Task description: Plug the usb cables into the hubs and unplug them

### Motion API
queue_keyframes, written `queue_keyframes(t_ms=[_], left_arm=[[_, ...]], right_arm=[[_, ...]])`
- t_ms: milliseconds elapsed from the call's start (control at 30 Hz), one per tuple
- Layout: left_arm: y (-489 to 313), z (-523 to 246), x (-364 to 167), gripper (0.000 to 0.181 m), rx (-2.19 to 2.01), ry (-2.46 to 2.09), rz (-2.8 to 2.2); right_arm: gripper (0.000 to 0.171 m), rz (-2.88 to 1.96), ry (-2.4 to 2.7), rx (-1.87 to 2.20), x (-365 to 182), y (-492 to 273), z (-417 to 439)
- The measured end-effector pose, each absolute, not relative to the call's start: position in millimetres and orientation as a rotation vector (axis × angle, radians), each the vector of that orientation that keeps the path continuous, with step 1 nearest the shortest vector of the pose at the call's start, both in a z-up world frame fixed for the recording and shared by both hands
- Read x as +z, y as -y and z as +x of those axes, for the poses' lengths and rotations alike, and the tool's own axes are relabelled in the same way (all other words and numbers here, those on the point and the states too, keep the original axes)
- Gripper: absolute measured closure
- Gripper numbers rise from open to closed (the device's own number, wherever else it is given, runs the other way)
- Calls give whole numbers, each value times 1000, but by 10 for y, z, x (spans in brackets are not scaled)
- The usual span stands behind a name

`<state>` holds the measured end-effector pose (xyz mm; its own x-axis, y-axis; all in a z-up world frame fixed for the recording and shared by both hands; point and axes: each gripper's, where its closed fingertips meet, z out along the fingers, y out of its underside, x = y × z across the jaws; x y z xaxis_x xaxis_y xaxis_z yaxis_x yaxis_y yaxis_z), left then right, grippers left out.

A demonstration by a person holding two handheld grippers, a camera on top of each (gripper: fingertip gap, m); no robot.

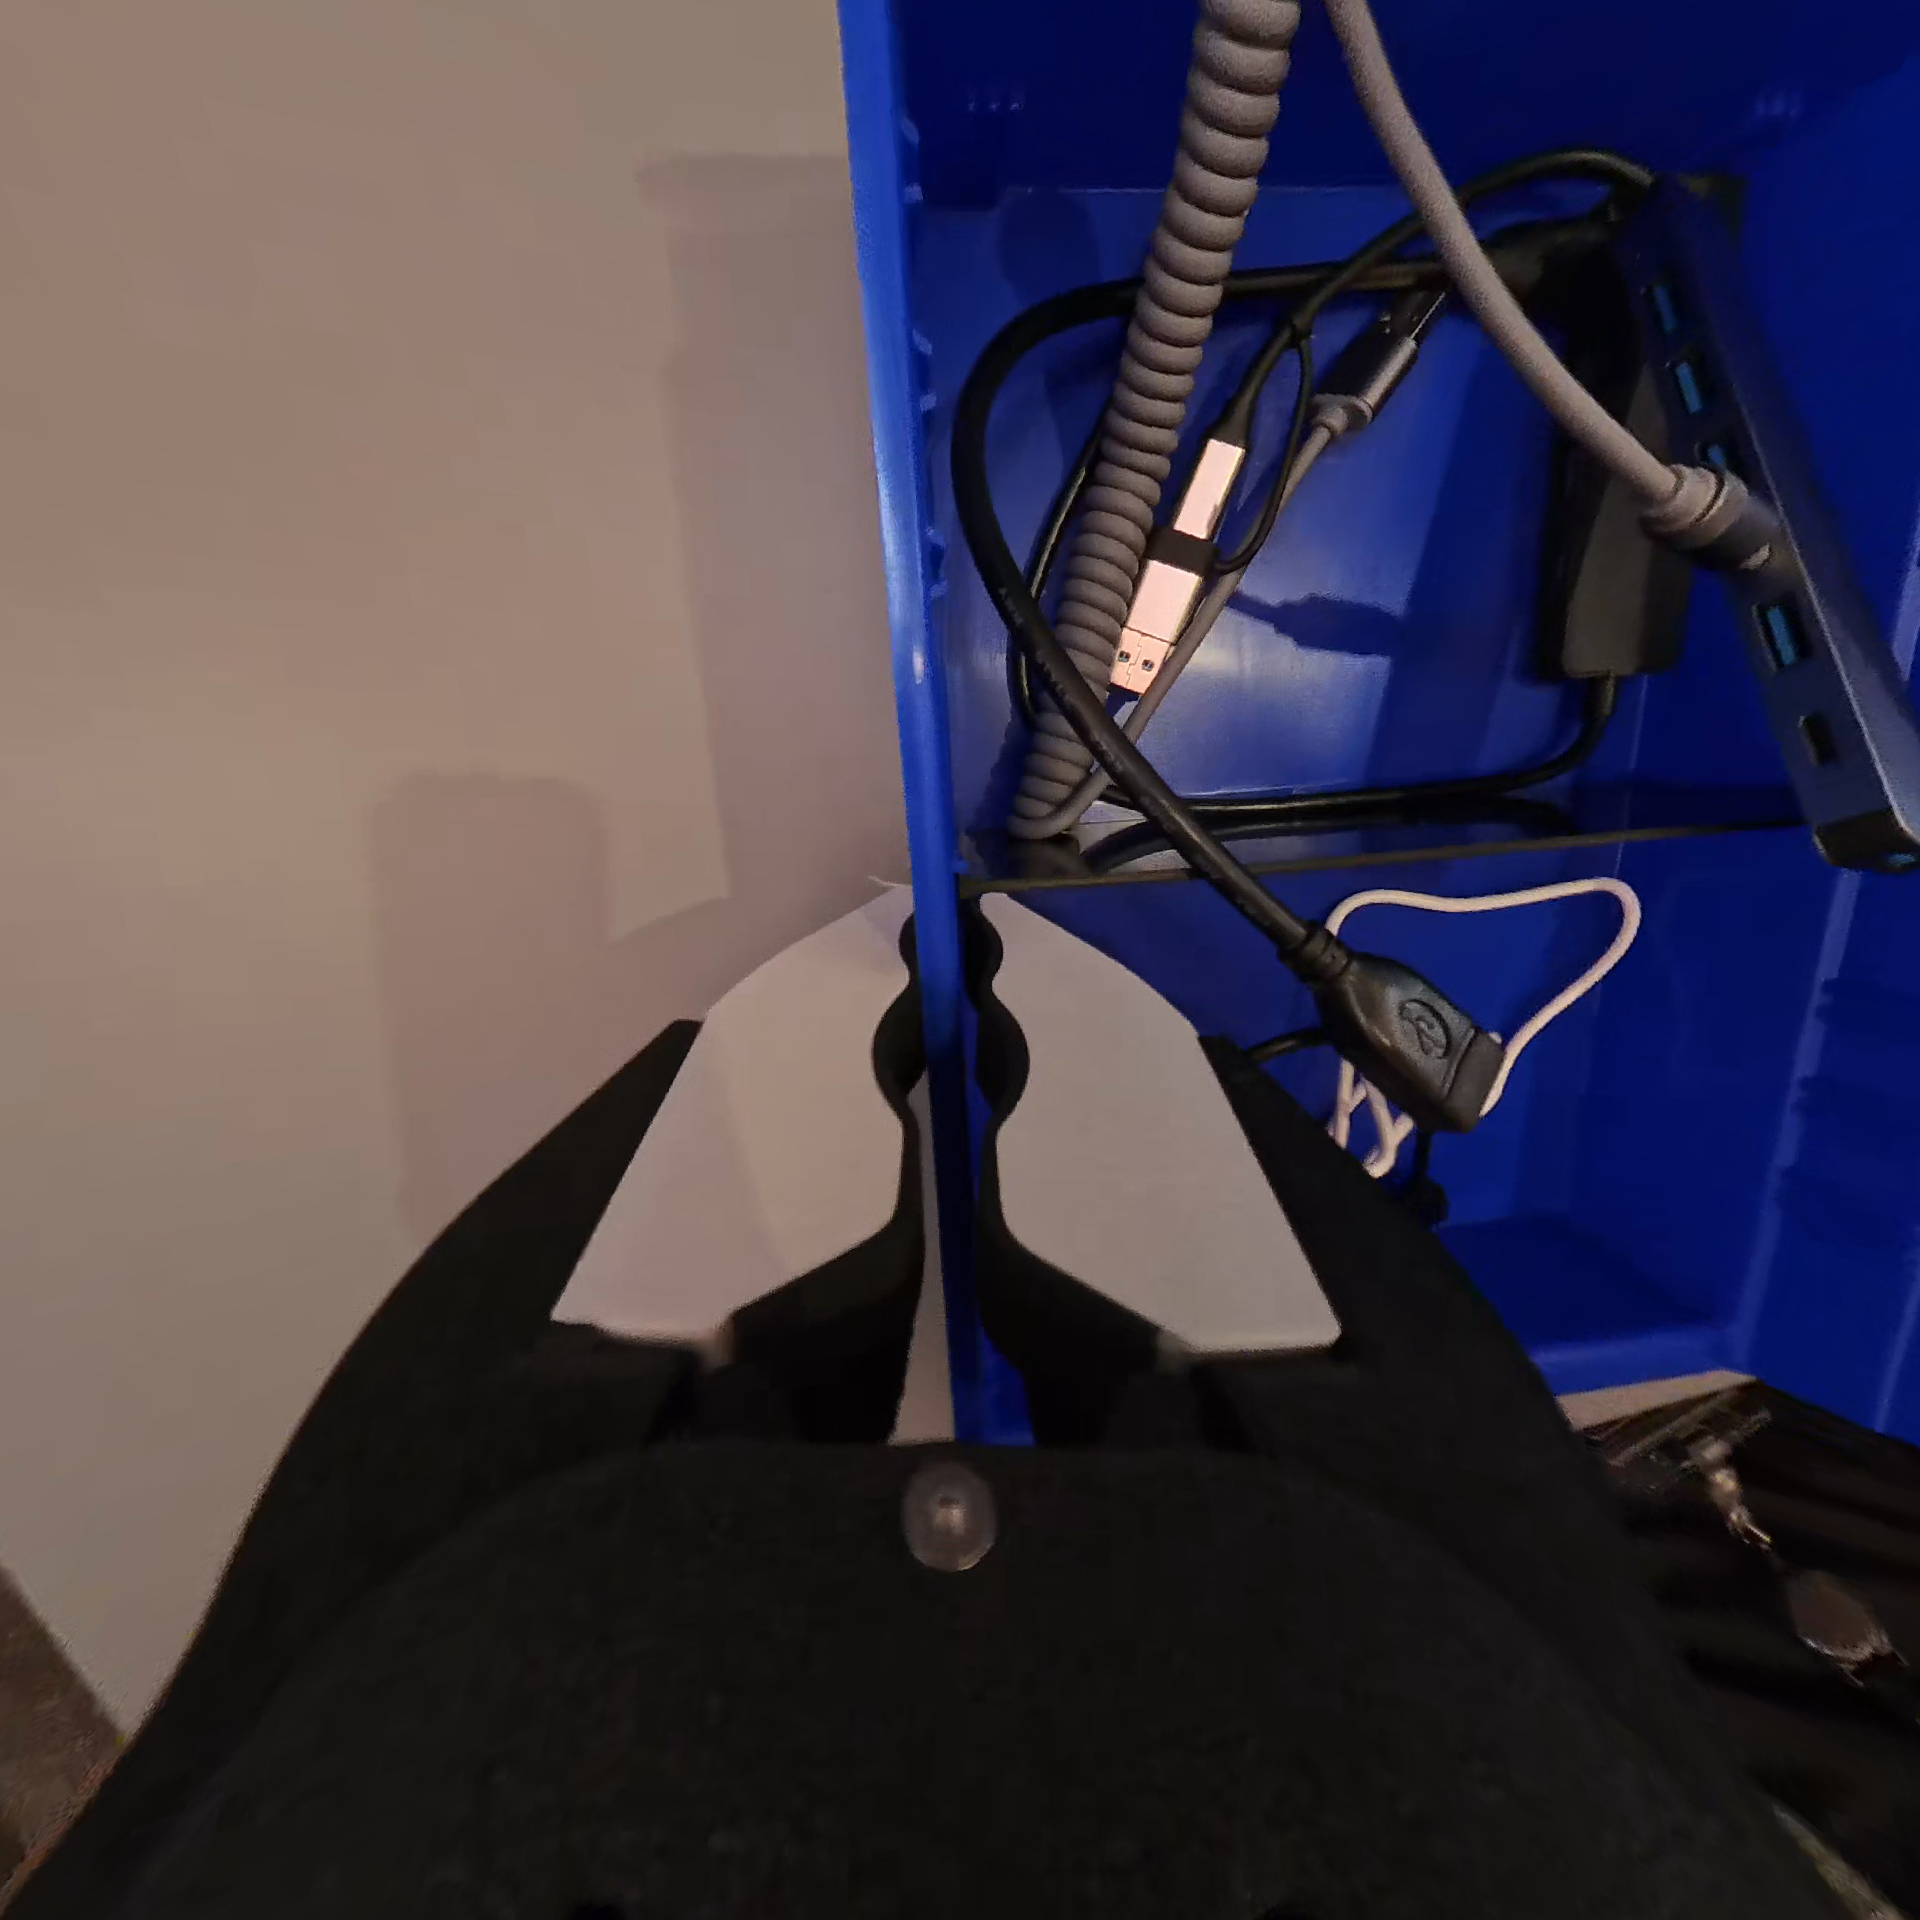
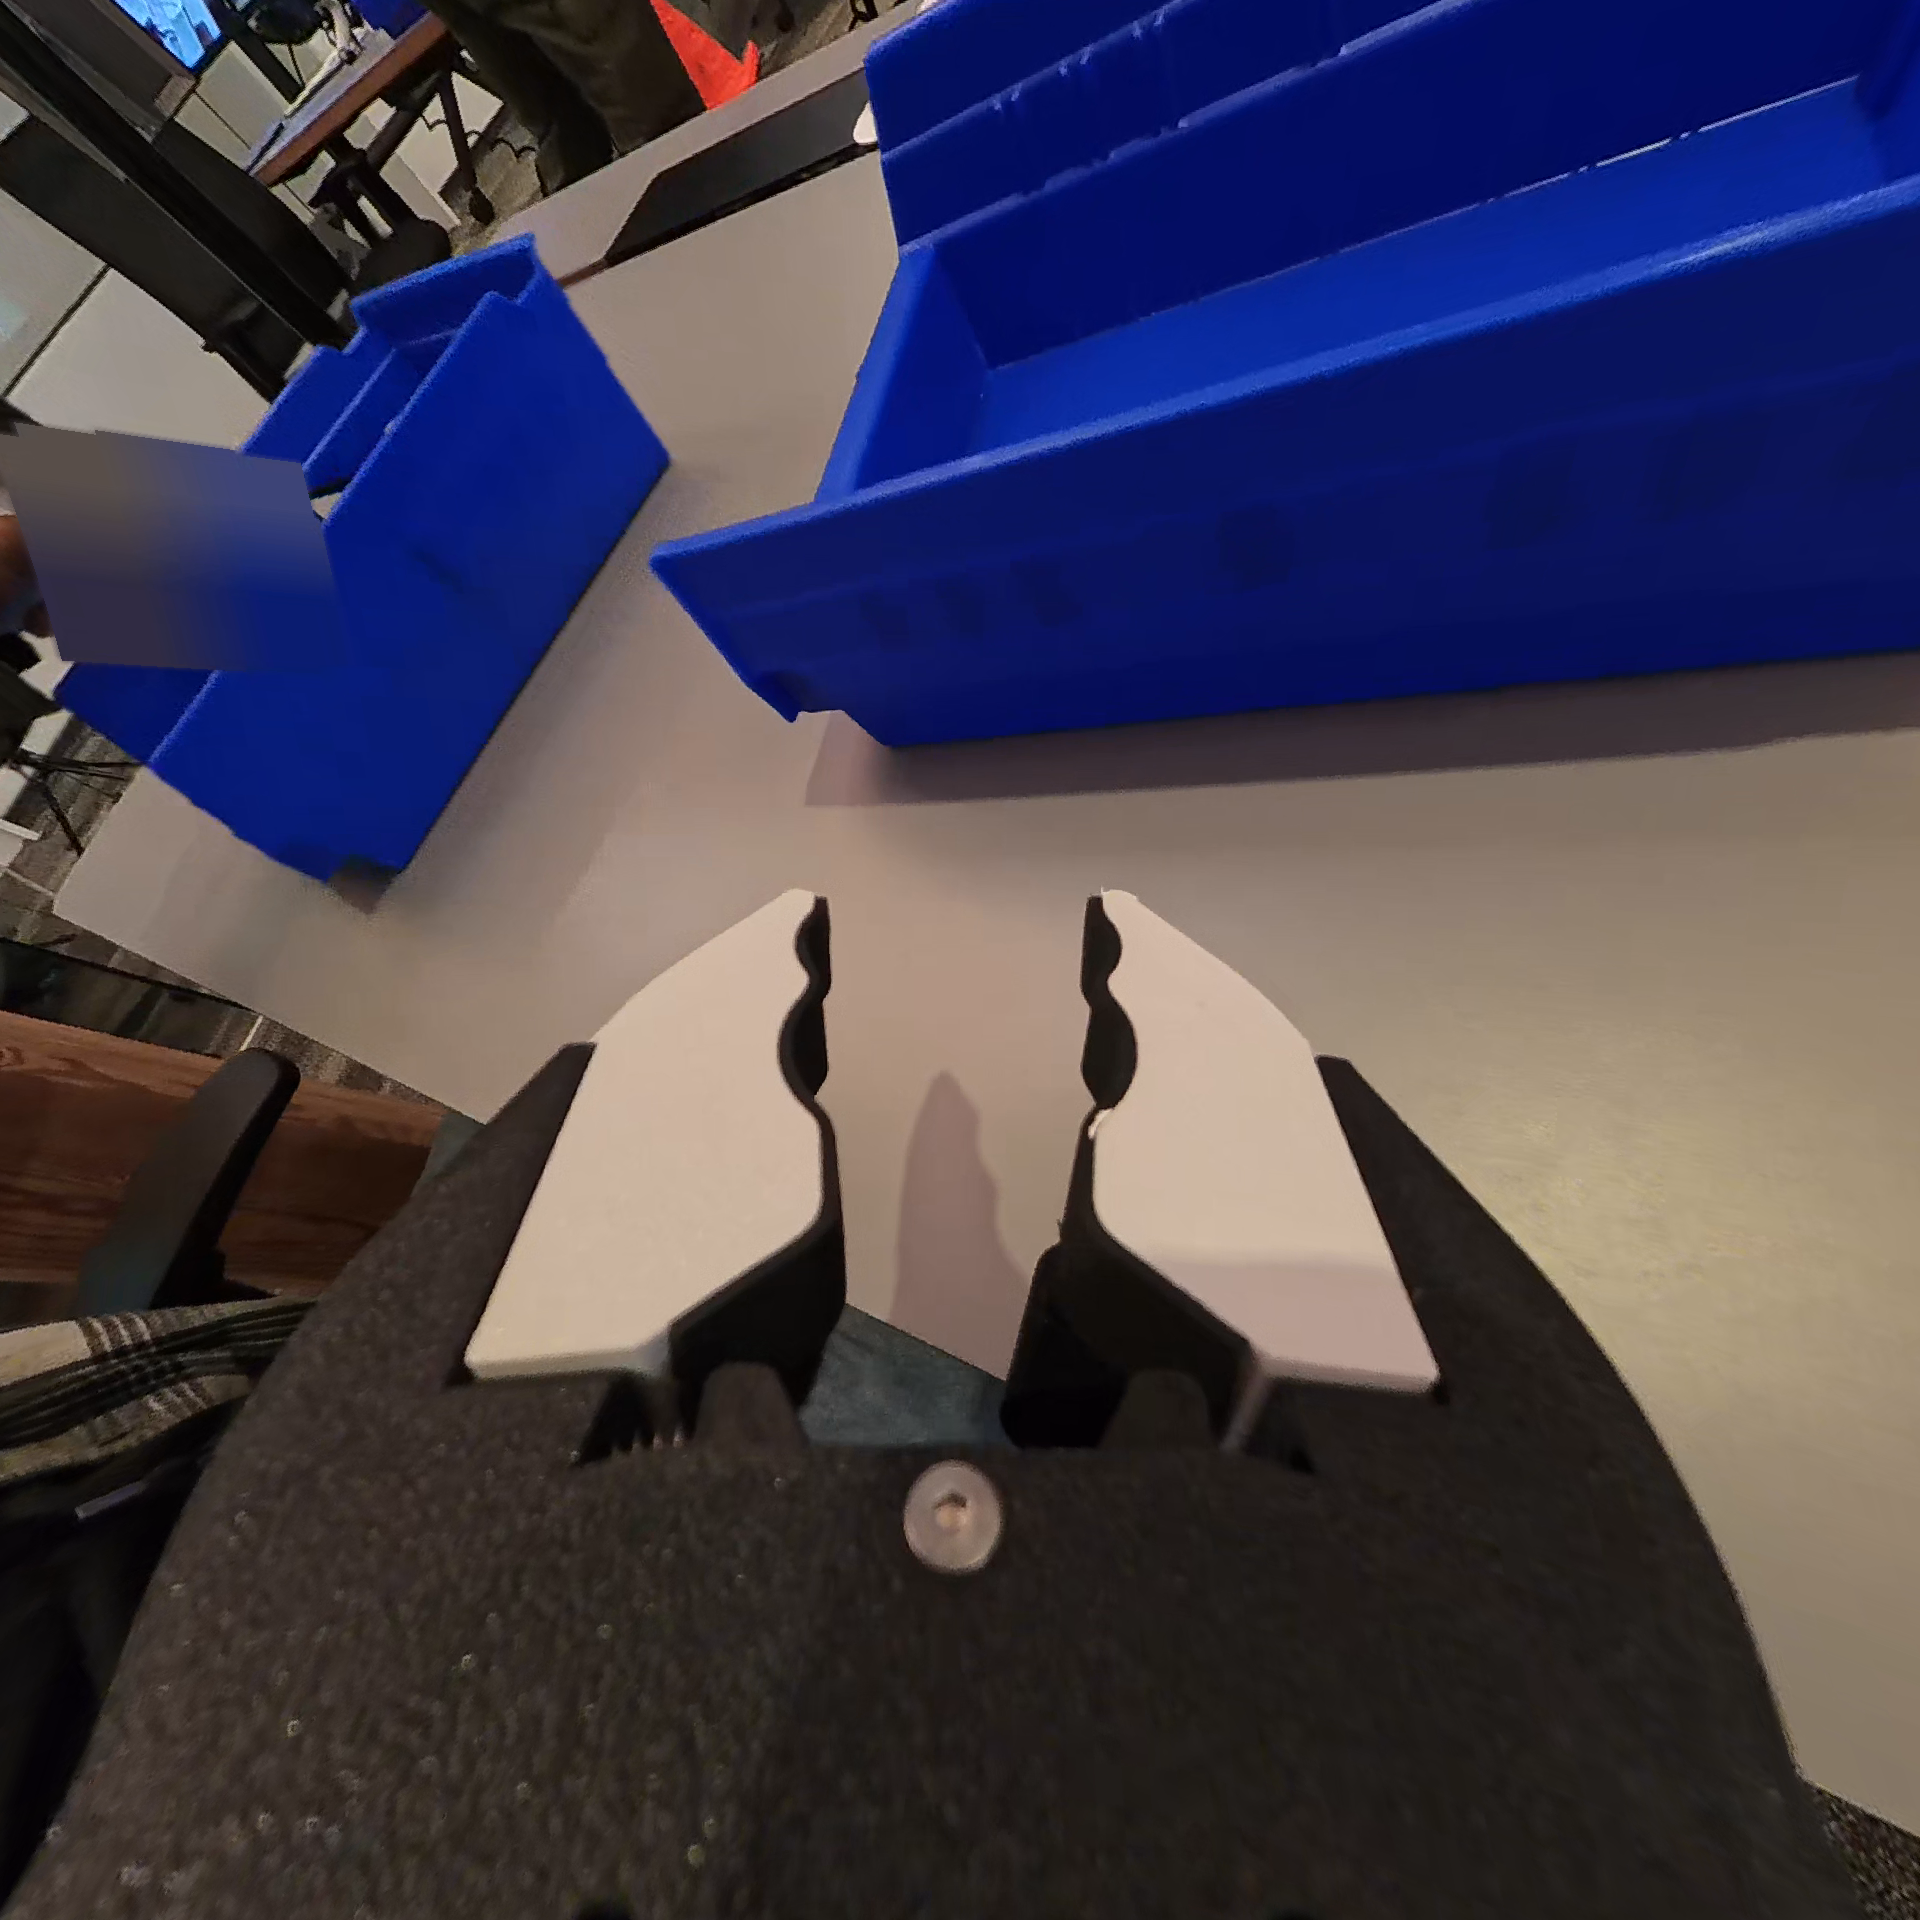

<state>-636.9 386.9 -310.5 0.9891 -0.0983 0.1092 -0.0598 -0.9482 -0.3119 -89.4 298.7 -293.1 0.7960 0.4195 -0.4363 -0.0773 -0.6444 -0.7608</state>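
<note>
My left gripper is shut on the left wall of a blue bin, one finger on each side. Inside the bin lie a coiled grey cable, a black cable with a black USB socket end, a silver USB plug, a white cable and a dark USB hub with blue ports, with a grey cable meeting it. My right gripper is open and empty, low over the grey table, short of a long blue bin.
In the right wrist view, more blue bins stand at the left and behind the long one. A chair arm and a wooden surface sit past the table's left edge. A person's plaid sleeve shows at lower left. Tip to tip, the grippers are about 55 cm apart.
</note>
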Motion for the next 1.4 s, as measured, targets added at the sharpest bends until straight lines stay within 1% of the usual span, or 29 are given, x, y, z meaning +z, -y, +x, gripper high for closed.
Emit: queue_keyframes(t_ms=[233,433,600,733,767,900,967,1033,1100,1167,1267,1400], left_arm=[[-3679,-7360,-3096,178,-140,82,-2817],[-3604,-8037,-3097,178,-139,156,-2816],[-3581,-8391,-3090,178,-126,189,-2826],[-3544,-8453,-3088,177,-181,174,-2837],[-3538,-8461,-3074,174,-176,161,-2831],[-3584,-8463,-2814,136,-139,118,-2703],[-3650,-8334,-2487,126,-152,81,-2551],[-3676,-8031,-2070,123,-192,3,-2379],[-3621,-7578,-1673,124,-232,-97,-2230],[-3499,-7007,-1387,124,-286,-208,-2120],[-3268,-6082,-1208,125,-381,-387,-2000],[-2983,-5033,-1240,128,-569,-566,-1869]], right_arm=[[126,-2168,237,752,-2987,-3008,-859],[127,-2186,229,724,-3017,-3028,-876],[127,-2208,223,704,-3040,-3057,-923],[126,-2229,246,689,-3029,-3099,-1024],[125,-2232,258,677,-3017,-3112,-1048],[120,-2248,260,648,-2946,-3184,-1068],[116,-2252,218,635,-2886,-3250,-1003],[106,-2273,155,633,-2850,-3330,-907],[96,-2301,76,628,-2850,-3424,-784],[88,-2320,-20,674,-2862,-3538,-690],[87,-2306,-164,730,-2847,-3734,-547],[82,-2335,-301,730,-2851,-3927,-393]])
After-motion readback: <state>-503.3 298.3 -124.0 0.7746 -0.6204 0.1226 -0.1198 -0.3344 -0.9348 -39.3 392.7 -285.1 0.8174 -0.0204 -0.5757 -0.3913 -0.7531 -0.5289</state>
